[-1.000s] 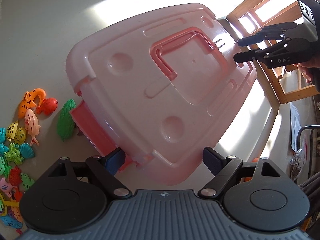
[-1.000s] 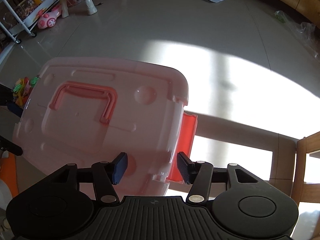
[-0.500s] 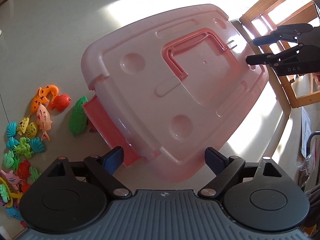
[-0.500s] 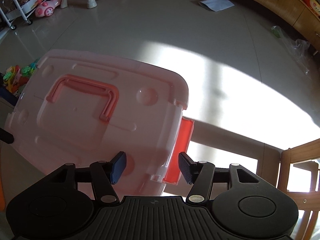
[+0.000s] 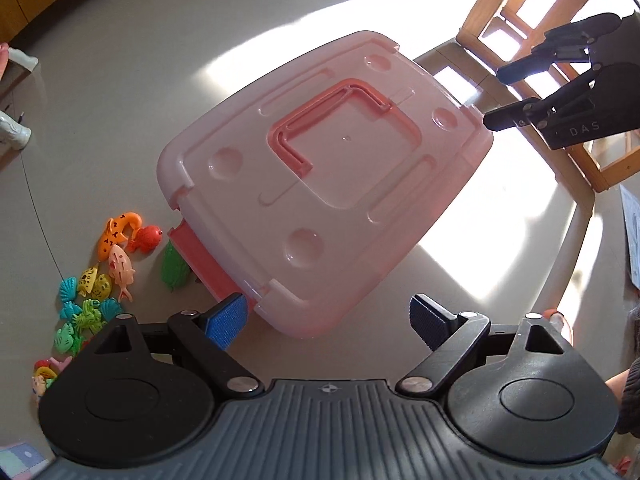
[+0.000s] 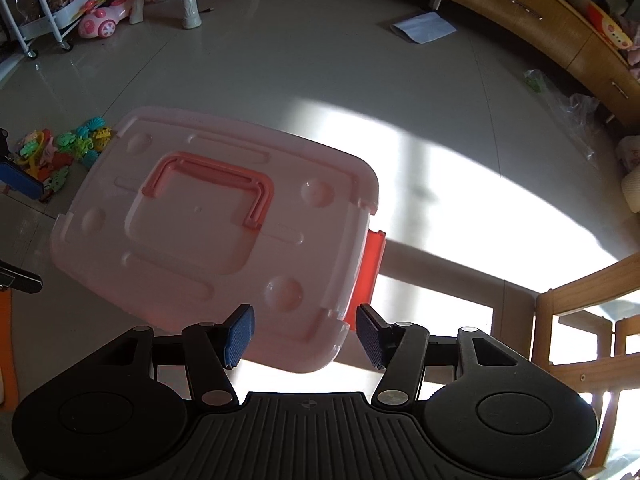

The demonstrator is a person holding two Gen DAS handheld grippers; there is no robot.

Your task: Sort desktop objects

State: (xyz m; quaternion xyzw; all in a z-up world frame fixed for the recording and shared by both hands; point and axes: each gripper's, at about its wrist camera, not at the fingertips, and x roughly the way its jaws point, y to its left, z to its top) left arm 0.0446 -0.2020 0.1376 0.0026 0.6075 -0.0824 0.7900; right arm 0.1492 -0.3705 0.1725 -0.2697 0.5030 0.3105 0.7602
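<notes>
Pink lidded box (image 5: 332,184) lies below both down-tilted grippers, jaws apart, holding nothing.

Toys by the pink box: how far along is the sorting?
Nothing looks sorted yet. The toy sea animals lie on the floor beside the pink box, whose lid is on. Left gripper and right gripper hang open above it, holding nothing. All toys remain.
</notes>
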